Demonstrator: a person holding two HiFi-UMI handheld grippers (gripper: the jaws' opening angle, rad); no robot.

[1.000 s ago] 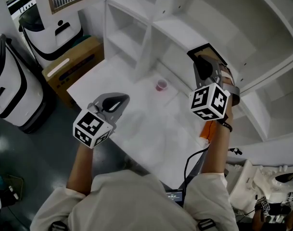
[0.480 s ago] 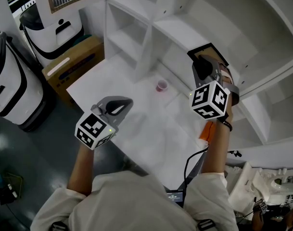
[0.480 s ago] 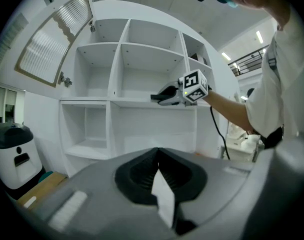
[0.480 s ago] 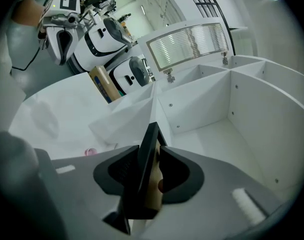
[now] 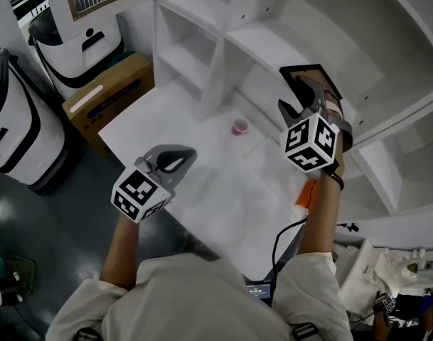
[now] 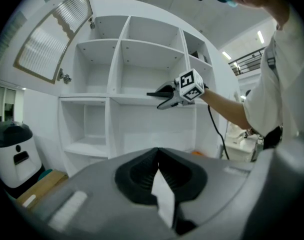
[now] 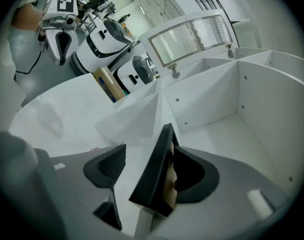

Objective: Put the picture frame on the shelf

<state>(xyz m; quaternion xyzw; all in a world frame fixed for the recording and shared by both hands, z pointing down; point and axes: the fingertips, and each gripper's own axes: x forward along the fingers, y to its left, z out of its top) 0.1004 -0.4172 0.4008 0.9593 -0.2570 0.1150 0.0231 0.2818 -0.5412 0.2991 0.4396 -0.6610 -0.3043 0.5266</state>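
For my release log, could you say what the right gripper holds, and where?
Nothing gripped: the right gripper's jaws are opening, with the picture frame loose between them.

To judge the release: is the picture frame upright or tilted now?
Tilted. Between the opening right tongs, the picture frame leans against one jaw, clear of the other. Whether it rests on the shelf cannot be told.

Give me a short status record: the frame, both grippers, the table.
picture frame: tilted on edge, at a shelf compartment, between the right gripper's fingers
right gripper: opening; one finger clear of the frame, the other close against it
frame seated on shelf board: cannot tell
left gripper: fingers together, nothing in them, over the table
also on table: small pink cup, apart from both grippers
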